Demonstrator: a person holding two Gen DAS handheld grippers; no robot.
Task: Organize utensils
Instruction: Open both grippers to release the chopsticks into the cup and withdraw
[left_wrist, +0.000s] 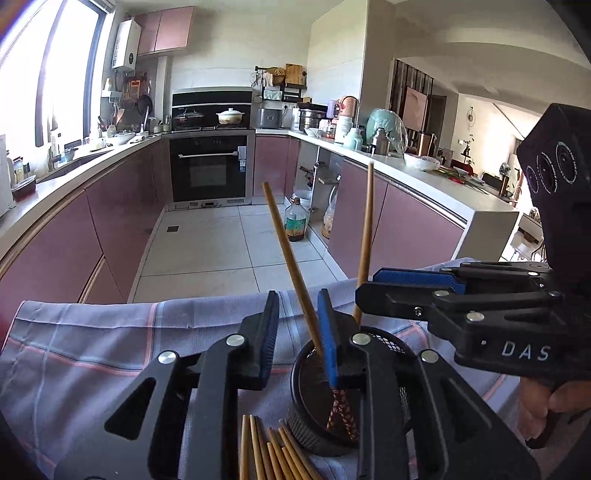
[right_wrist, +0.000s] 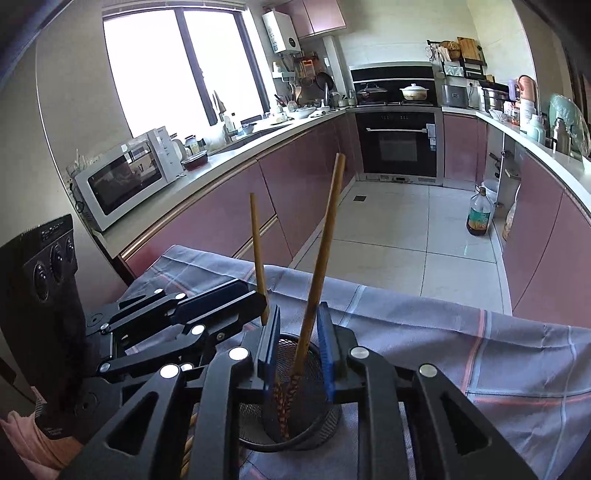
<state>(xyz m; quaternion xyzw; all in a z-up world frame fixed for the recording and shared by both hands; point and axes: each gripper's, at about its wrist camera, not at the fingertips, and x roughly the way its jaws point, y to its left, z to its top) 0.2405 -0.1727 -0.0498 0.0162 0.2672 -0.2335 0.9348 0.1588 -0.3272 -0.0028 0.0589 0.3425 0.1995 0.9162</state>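
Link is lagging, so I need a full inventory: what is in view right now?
Cup: one, black mesh, on the cloth, under both grippers.
Standing chopsticks: two, tan with patterned ends, in the cup, leaning apart.
Loose chopsticks: a bundle, tan, lying on the cloth beside the cup; count unclear.
Cloth: one, blue-grey with pink checks, covering the table.
Oil bottle: one, clear with dark contents, on the floor.
Oven: one, black, in the far wall.
Microwave: one, white, on the counter by the window.
Left gripper: black with blue pads, open, one chopstick between its fingers.
Right gripper: same colours, open, the other chopstick between its fingers.
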